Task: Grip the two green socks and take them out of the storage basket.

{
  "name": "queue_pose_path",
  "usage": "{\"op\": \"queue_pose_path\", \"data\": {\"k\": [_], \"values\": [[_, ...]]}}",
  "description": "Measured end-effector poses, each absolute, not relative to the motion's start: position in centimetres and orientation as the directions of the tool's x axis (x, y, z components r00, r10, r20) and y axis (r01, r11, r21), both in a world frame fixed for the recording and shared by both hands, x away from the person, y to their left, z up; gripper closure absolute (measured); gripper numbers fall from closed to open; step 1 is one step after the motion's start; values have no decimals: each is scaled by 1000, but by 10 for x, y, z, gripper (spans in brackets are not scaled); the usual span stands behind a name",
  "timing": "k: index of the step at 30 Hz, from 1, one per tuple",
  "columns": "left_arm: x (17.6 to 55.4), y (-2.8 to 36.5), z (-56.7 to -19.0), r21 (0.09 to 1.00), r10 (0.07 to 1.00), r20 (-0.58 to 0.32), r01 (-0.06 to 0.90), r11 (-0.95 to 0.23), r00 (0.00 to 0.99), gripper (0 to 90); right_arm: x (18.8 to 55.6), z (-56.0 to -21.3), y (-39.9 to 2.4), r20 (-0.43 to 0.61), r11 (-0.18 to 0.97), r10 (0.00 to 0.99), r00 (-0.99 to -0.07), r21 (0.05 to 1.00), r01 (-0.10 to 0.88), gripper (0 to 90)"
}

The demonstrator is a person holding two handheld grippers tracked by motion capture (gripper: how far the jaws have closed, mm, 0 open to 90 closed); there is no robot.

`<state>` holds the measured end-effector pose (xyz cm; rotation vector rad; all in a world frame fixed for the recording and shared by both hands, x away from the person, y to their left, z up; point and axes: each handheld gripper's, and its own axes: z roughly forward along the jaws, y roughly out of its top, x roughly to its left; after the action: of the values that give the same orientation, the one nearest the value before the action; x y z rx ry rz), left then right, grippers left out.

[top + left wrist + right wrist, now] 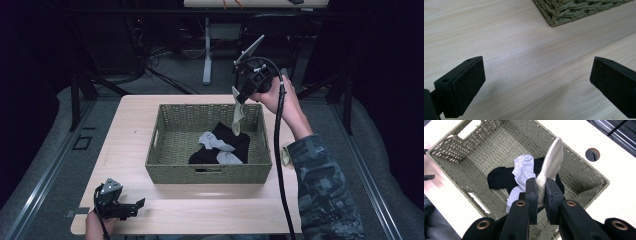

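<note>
One cream sock (551, 160) hangs pinched by its cuff in the right gripper (541, 192), jaws clamped on it, above the far right corner of the wicker basket (172, 172), clear of the rim, over grey and black socks (220, 142). The left gripper (132, 206) rests aside on bare table (524, 50), jaws wide and empty.

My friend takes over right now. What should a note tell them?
Right gripper: shut on a cream sock, hanging over the woven basket.
Left gripper: open, holding nothing, low over the table at the near left.
In the basket: grey socks on black cloth. Another pale sock lies on the table right of the basket.
Done: cream sock gripped.
Left: probably setting it down, then the rest.
</note>
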<state>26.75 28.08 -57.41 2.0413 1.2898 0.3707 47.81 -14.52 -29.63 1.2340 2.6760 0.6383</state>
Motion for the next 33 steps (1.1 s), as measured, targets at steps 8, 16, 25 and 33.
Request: {"op": "queue_pose_path", "data": {"k": [8,16,25,33], "values": [[268,281,-574,676,875,-115,682,-278,470,0,471,-275,-157,37,569,758,-652,452,687,824],[268,280,-574,679,877,-109,680,-278,468,0,459,-257,-189,19,530,789,-615,486,695,824],[268,280,-574,679,878,-108,680,-277,466,0,446,-247,-226,16,482,820,-572,520,705,821],[268,280,-574,679,878,-106,679,-279,466,0,435,-256,-266,21,431,856,-517,524,735,820]]}}
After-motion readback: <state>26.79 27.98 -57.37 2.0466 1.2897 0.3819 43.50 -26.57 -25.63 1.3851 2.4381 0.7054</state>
